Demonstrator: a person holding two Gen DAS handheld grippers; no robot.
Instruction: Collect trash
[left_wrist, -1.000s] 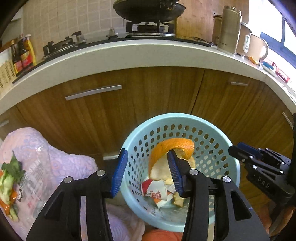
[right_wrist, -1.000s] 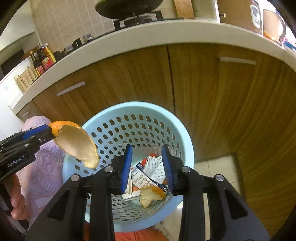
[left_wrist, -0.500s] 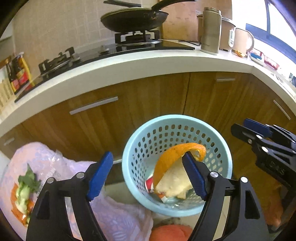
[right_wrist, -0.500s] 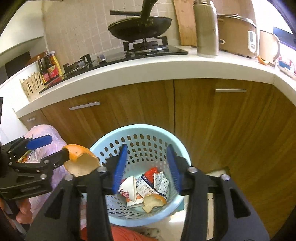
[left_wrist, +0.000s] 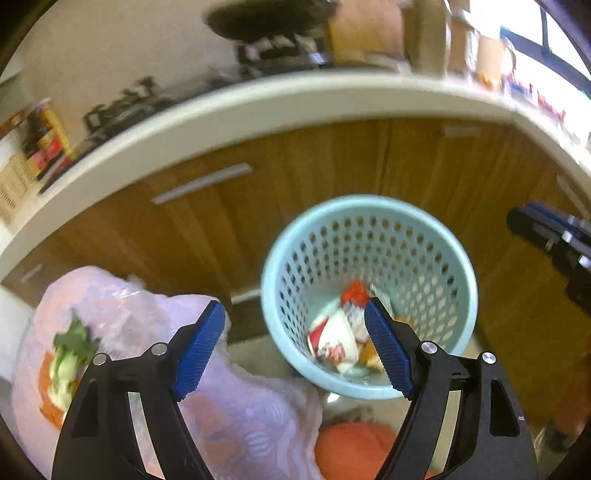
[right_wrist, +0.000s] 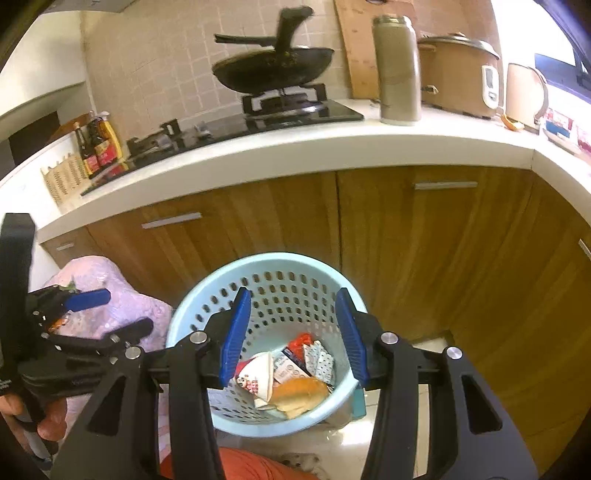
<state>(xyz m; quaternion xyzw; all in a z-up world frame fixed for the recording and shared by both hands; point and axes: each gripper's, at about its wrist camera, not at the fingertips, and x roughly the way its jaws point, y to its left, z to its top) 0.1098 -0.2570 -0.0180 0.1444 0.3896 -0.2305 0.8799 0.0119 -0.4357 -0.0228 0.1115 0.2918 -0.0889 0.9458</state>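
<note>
Orange peel (right_wrist: 301, 393) now down in basket (right_wrist: 192, 321), left tongs (left_wrist: 295, 347) spread empty.

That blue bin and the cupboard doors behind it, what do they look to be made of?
The blue bin looks like moulded plastic: pale, smooth, slightly glossy, with even rows of punched holes in its wall. The cupboard doors look like wood or a wood-look laminate, I cannot tell which: warm brown grain running vertically, a smooth satin sheen, and metallic bar handles.
</note>
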